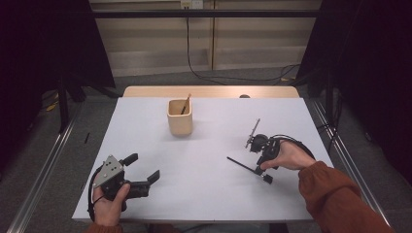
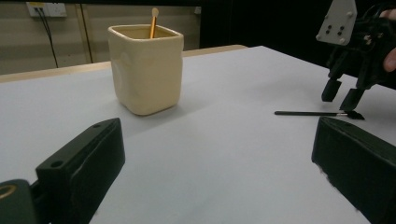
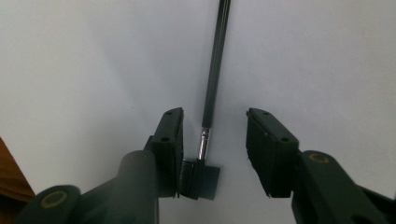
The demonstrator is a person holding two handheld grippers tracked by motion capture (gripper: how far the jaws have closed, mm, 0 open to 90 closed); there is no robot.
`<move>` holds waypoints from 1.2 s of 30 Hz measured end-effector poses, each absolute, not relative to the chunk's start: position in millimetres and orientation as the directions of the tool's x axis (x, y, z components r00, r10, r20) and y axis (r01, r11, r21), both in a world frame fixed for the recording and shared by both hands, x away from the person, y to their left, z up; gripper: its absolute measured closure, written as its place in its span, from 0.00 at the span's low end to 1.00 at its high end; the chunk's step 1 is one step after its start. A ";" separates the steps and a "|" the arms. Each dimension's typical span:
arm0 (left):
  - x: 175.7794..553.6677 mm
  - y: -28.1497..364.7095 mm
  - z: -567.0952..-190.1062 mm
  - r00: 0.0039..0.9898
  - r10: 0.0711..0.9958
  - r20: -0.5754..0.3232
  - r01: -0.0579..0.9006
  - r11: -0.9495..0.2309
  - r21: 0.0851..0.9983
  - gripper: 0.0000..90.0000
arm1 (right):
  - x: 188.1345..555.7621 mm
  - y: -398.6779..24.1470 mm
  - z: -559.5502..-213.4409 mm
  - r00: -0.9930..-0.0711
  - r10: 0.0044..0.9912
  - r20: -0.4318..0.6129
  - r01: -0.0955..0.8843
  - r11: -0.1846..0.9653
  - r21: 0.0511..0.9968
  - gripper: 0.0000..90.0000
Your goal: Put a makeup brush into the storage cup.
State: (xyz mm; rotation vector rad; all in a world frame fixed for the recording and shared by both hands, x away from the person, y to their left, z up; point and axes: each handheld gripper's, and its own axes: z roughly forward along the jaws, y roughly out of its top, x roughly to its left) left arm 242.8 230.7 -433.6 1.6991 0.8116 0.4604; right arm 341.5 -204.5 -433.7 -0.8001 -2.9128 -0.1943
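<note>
A thin black brush (image 1: pixel 241 164) lies flat on the white table (image 1: pixel 209 194), right of centre. In the right gripper view its handle (image 3: pixel 215 65) runs away from me, and its silver ferrule and flat black head (image 3: pixel 201 179) rest against the left jaw's inner face. My right gripper (image 1: pixel 263 173) points down, open, with a jaw on each side of the brush's head end. A cream square cup (image 1: pixel 180 118) stands at the middle back with a wooden stick (image 1: pixel 185 104) leaning inside. My left gripper (image 1: pixel 144 167) rests open at the front left, holding nothing.
In the left gripper view the cup (image 2: pixel 147 70) stands ahead on the left, with the brush (image 2: pixel 308 113) and the right gripper (image 2: pixel 341 96) to the right. A wooden strip (image 1: pixel 209 91) borders the table's far edge. Cables cross the floor beyond it.
</note>
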 end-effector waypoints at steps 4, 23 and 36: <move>242.2 229.6 -433.3 0.686 0.721 -0.098 0.273 -0.130 0.953 0.03 | 341.5 -203.5 -440.1 -0.855 0.498 0.149 0.513 0.853 0.097 0.73; 242.1 227.6 -433.3 0.695 0.715 -0.083 0.264 -0.146 0.953 0.03 | 341.5 -199.4 -448.3 -0.837 0.535 0.118 0.544 0.835 0.076 0.88; 241.8 227.4 -433.2 0.694 0.716 -0.080 0.264 -0.149 0.953 0.03 | 343.6 -198.0 -448.1 -0.809 0.578 0.110 0.586 0.808 0.058 0.96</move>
